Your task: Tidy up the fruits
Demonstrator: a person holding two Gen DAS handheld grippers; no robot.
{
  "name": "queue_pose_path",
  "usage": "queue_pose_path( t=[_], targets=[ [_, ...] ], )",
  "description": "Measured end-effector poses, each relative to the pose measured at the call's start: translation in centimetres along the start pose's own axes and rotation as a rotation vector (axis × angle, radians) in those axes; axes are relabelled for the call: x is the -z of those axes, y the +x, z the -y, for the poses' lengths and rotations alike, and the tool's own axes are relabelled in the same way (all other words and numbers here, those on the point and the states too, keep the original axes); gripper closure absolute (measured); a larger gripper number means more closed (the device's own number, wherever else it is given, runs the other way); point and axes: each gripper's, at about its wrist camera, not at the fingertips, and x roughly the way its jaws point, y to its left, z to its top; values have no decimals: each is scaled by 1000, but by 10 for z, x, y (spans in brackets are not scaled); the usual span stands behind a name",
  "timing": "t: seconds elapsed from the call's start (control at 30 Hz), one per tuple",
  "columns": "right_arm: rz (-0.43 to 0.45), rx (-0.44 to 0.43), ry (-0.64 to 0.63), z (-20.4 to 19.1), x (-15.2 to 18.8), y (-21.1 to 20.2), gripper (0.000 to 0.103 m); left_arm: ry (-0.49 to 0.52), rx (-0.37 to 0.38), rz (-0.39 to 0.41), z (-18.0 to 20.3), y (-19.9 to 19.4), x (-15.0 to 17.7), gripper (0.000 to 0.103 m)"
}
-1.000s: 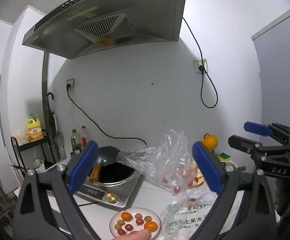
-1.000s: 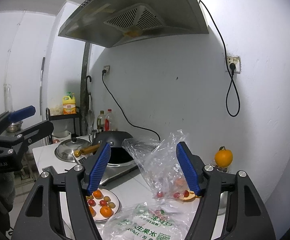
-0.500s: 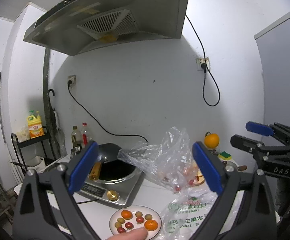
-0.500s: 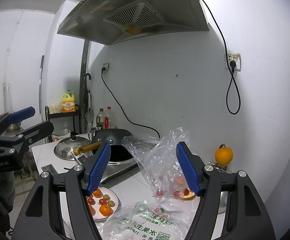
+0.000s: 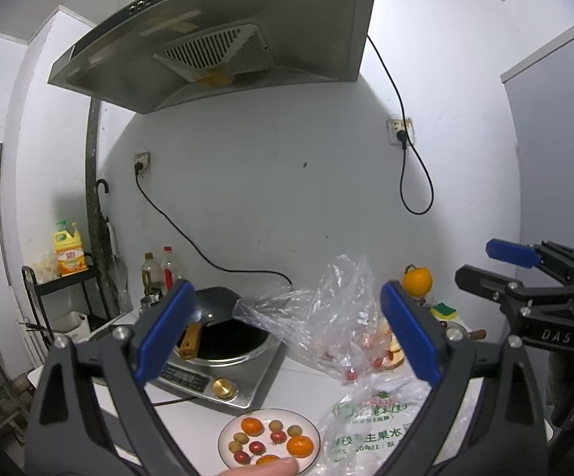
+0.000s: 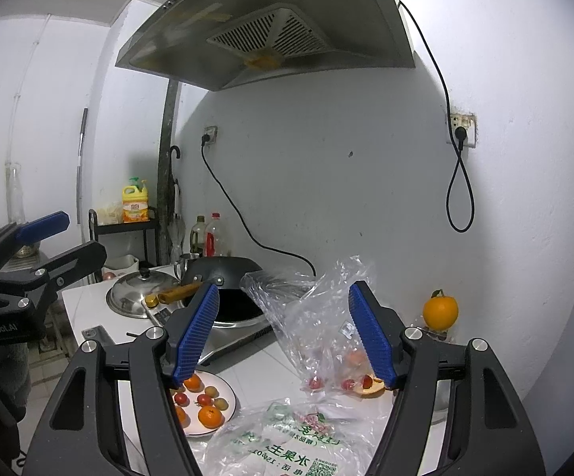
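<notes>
Not much has changed since a second ago: both grippers hang where they were, and the plate has only slid a touch higher in the left wrist view.

The left gripper has its blue pads spread wide with nothing between them, just air above the counter. The right gripper is the same, jaws apart and empty.

The white plate sits at the front edge of the white countertop, holding a few small oranges, cherry tomatoes and some pale round fruits. A fingertip pokes in at the plate's near rim. Just right of the plate lies a printed plastic bag, and behind that a crumpled clear bag stands up with more cherry tomatoes inside. One big orange is perched at the back right corner by the wall. The black wok on the induction cooker takes the left side.
</notes>
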Motion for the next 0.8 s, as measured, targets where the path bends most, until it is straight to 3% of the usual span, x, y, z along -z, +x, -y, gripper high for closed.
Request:
queue_pose_path(
  t=[0.8],
  targets=[
    [-1, -3, -6, -3, -2, -2, 32, 2, 2, -7, -2, -1, -3, 7]
  ],
)
